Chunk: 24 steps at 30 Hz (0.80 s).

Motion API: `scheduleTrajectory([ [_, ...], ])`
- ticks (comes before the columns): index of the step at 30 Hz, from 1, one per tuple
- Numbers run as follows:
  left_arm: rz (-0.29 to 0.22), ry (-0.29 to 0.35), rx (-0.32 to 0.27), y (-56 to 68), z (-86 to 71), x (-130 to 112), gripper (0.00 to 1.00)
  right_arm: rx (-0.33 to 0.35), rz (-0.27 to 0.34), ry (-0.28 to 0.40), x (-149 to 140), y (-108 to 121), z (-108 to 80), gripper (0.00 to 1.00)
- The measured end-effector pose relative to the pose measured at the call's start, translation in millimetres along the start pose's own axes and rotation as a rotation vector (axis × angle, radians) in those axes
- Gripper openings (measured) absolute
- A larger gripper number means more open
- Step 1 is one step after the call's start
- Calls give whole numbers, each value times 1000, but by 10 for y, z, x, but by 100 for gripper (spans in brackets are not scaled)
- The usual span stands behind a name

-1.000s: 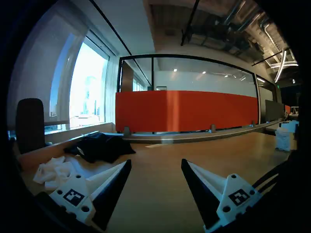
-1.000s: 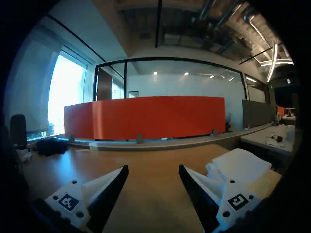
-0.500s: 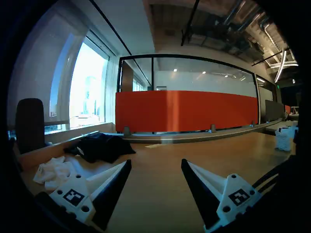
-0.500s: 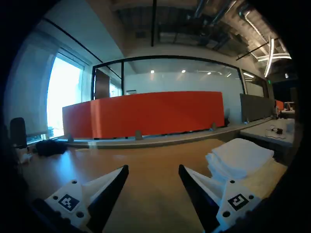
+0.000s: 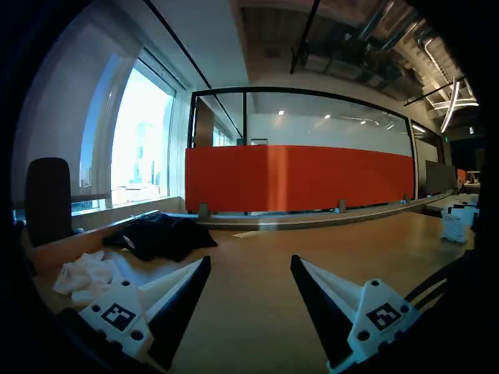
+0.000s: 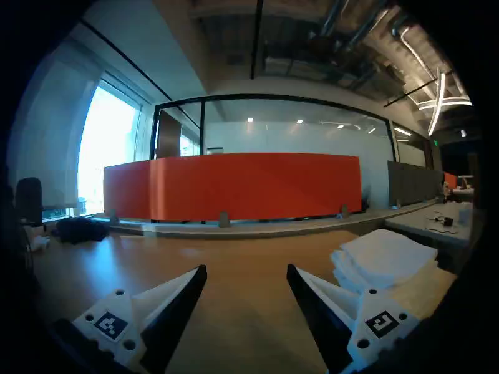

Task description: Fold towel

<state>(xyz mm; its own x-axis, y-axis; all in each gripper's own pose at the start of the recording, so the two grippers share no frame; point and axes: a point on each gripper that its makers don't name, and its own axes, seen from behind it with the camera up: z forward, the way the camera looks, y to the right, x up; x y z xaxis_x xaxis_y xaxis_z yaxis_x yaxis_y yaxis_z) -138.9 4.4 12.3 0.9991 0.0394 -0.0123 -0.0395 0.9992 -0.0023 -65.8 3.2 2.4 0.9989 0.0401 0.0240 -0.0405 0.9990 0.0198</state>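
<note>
In the left gripper view a crumpled white towel (image 5: pixel 87 277) lies on the wooden table (image 5: pixel 262 293) at the left, just beyond my left gripper's (image 5: pixel 249 265) left finger. That gripper is open and holds nothing. In the right gripper view a stack of folded white towels (image 6: pixel 383 255) rests on the table (image 6: pixel 243 280) at the right, beside the right finger of my right gripper (image 6: pixel 246 274). My right gripper is open with only bare table between its fingers. The same stack (image 5: pixel 456 224) appears far right in the left gripper view.
A black garment (image 5: pixel 161 235) lies bunched on the table behind the crumpled towel, and shows small as a dark heap (image 6: pixel 78 229) in the right gripper view. An orange partition (image 5: pixel 299 177) runs along the table's far edge. A dark chair back (image 5: pixel 48 199) stands at the left.
Neither gripper has changed its opening. The right gripper view has shifted slightly, dipping and coming back, so the folded stack sits a little differently in frame. The left view is steady.
</note>
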Motion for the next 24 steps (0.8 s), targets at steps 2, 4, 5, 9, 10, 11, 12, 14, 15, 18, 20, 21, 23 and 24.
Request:
scheduleTrajectory([
  [2, 0, 0, 0, -1, 2, 1, 95, 0, -6, 2, 7, -10, -2, 99],
  [4, 0, 0, 0, -2, 2, 1, 95, 2, -14, 4, 5, -25, -3, 99],
  [5, 0, 0, 0, -2, 2, 1, 95, 5, -18, 5, -2, -35, -3, 99],
  [9, 0, 0, 0, -2, -2, 1, 95, 12, -26, 6, -4, -68, -4, 99],
  [10, 0, 0, 0, -2, -4, 1, 95, 13, -26, 5, -2, -70, -4, 99],
  [11, 0, 0, 0, -2, -5, 1, 95, 13, -26, 5, 0, -71, -4, 99],
  [12, 0, 0, 0, -1, -6, 1, 95, 13, -25, 5, 2, -72, -3, 99],
  [14, 0, 0, 0, -3, -8, 0, 95, 14, -25, 5, -1, -74, -1, 99],
  [15, 0, 0, 0, -3, -9, 0, 95, 15, -25, 5, -3, -75, 0, 99],
  [18, 0, 0, 0, -3, -10, 0, 95, 17, -26, 5, -4, -80, 1, 99],
  [20, 0, 0, 0, -7, -10, -1, 95, 20, -26, 4, -1, -85, 1, 99],
  [21, 0, 0, 0, -10, -11, -1, 95, 21, -26, 3, 0, -87, 1, 99],
  [23, -1, 0, 1, -7, -12, 0, 95, 21, -25, 4, -2, -84, 2, 99],
  [24, -1, 0, 1, -6, -12, 1, 95, 21, -25, 4, -4, -83, 2, 99],
])
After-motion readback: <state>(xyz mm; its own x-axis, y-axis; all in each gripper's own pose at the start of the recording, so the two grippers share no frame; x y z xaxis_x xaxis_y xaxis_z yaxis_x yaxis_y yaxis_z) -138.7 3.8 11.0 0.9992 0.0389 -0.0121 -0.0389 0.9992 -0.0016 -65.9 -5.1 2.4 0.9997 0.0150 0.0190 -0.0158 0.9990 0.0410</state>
